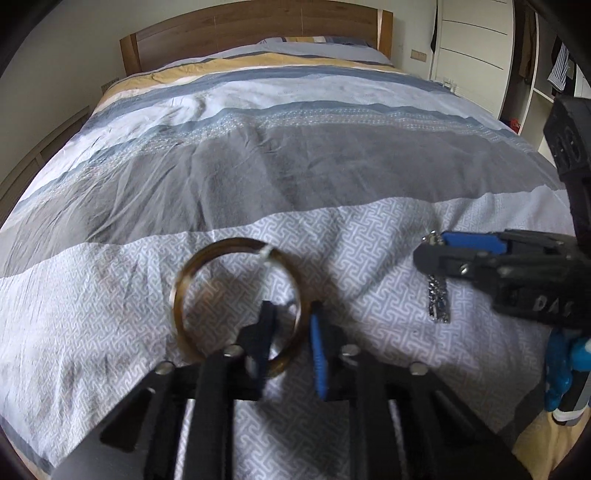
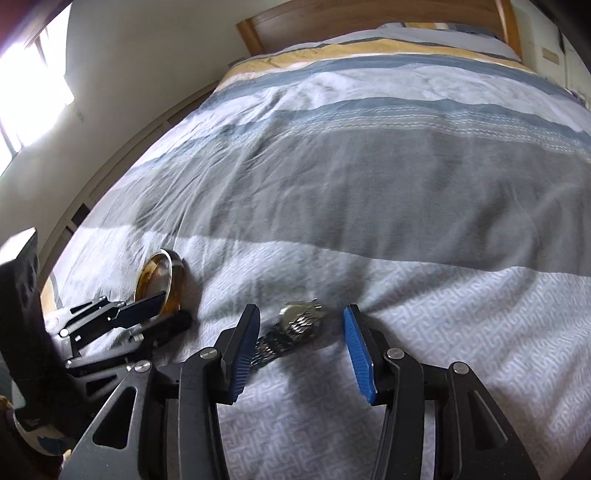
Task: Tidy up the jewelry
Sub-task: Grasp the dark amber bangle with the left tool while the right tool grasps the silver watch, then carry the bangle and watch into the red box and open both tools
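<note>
Between the pads of the left claw [image 1: 291,318] sits the near rim of an amber bangle [image 1: 180,295]. The claw is clamped on it, one finger inside the ring and one outside, and the right wrist view shows the same grip from the side. We judge the bangle rigid, light, glossy and slippery, possibly brittle if it is resin or glass. A pinch straight across the rim, as it is now, looks right, but with light pressure, since the hoop may swing about the pads. The far arc stands clear of the duvet [image 1: 110,332]; whether the near arc touches the fabric we cannot tell, as the claw covers it.

Just to the right, the right claw [image 2: 301,311] stands apart, straddling a steel wristwatch [image 2: 295,320] that lies on the duvet, pads not on it. We judge the watch heavier, with a hard case and a limp link band that will droop and slide. Better to grip across the case or the links just beside it, not the loose end. Motion blur smears the dial, and the near band runs under the claw's left finger, so the clasp stays hidden.

Farther out there is only striped bedding up to the wooden headboard [image 1: 221,29]. We see no jewelry box or tray, so where these pieces should go is unknown.
</note>
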Tool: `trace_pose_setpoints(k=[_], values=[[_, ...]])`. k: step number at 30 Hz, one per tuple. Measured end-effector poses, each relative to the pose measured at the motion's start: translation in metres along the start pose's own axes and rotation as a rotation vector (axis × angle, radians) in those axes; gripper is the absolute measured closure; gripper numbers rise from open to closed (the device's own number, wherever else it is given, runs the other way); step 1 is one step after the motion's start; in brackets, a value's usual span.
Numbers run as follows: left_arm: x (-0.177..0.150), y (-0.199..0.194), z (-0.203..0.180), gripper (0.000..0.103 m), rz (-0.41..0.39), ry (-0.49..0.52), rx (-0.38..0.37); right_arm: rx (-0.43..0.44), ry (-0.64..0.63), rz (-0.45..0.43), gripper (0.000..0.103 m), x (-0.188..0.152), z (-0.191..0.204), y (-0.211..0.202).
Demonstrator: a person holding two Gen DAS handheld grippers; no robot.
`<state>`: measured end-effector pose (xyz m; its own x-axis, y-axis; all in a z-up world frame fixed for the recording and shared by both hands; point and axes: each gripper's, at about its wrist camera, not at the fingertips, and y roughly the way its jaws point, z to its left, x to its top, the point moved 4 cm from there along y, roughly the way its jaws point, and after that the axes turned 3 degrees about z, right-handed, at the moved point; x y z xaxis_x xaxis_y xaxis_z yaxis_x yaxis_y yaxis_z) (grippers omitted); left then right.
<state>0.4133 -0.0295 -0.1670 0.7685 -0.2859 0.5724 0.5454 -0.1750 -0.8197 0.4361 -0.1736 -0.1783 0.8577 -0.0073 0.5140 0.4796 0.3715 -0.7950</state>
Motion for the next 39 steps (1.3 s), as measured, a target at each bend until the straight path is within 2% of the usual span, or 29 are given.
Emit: trace_pose_setpoints(k=[1,4,12,18,24,30,34,39], values=[[0.000,-0.001,-0.001,0.095,-0.002,0.001,0.005,-0.020,-0.014,0.009,0.073,-0.002,0.002,0.002],[-0.002,-0.011,-0.002,0.096,-0.006,-0.024,-0.006,-0.014,-0.004,0.001,0.078,-0.005,0.001,-0.001],[-0.010,-0.060,-0.013,0.096,-0.038,-0.110,-0.091,0.010,0.012,-0.078,0.077,-0.022,0.002,-0.061],[-0.008,-0.115,-0.048,0.096,-0.085,-0.080,-0.118,-0.015,-0.002,-0.143,0.077,-0.044,0.007,-0.141],[0.002,-0.174,-0.105,0.096,-0.147,-0.019,-0.173,-0.066,0.012,-0.223,0.077,-0.065,-0.006,-0.229],[0.009,-0.216,-0.179,0.096,-0.186,0.070,-0.242,-0.142,0.051,-0.297,0.077,-0.092,-0.045,-0.313],[0.011,-0.230,-0.233,0.096,-0.190,0.125,-0.295,-0.207,0.074,-0.325,0.077,-0.112,-0.078,-0.357],[0.008,-0.230,-0.296,0.096,-0.168,0.188,-0.357,-0.269,0.114,-0.326,0.077,-0.137,-0.124,-0.388]])
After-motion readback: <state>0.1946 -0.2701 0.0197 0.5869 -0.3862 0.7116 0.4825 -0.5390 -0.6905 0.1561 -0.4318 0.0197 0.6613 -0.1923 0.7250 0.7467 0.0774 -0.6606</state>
